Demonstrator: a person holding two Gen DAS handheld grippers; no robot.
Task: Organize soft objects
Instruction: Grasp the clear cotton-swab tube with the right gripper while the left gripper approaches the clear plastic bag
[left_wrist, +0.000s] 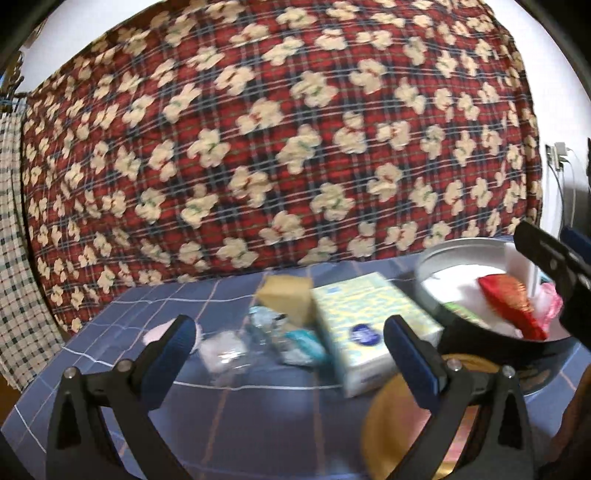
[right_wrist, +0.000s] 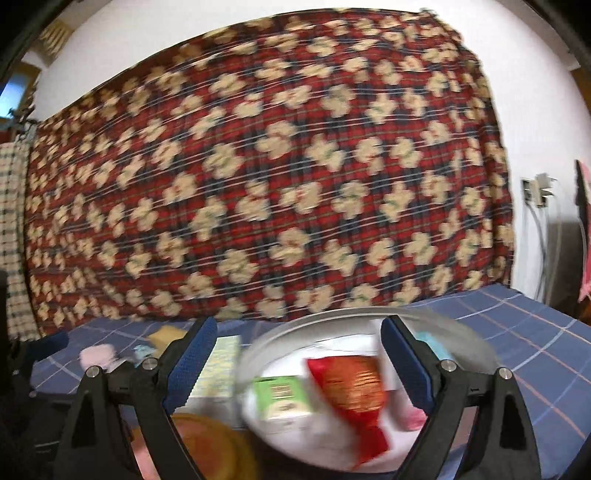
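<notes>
Left claw (left_wrist: 290, 338) hangs over the table (left_wrist: 110, 314), tissue pack (left_wrist: 364, 325) between its jaws, just ahead. Sponge (left_wrist: 286, 299) sits behind that pack, small wrappers (left_wrist: 258, 339) to its left. Basin (left_wrist: 461, 254) lies right of the claw, foil pouch (left_wrist: 511, 308) inside. Patterned blanket (left_wrist: 280, 136) hangs behind everything.

Both claws, L (left_wrist: 290, 334) & R (right_wrist: 299, 338), gape empty.

Round matt grey metal basin (right_wrist: 369, 314) between the right tongs, glossy red foil pouch (right_wrist: 351, 387) inside, blue checked cloth tablecloth (left_wrist: 229, 424) beneath
</notes>
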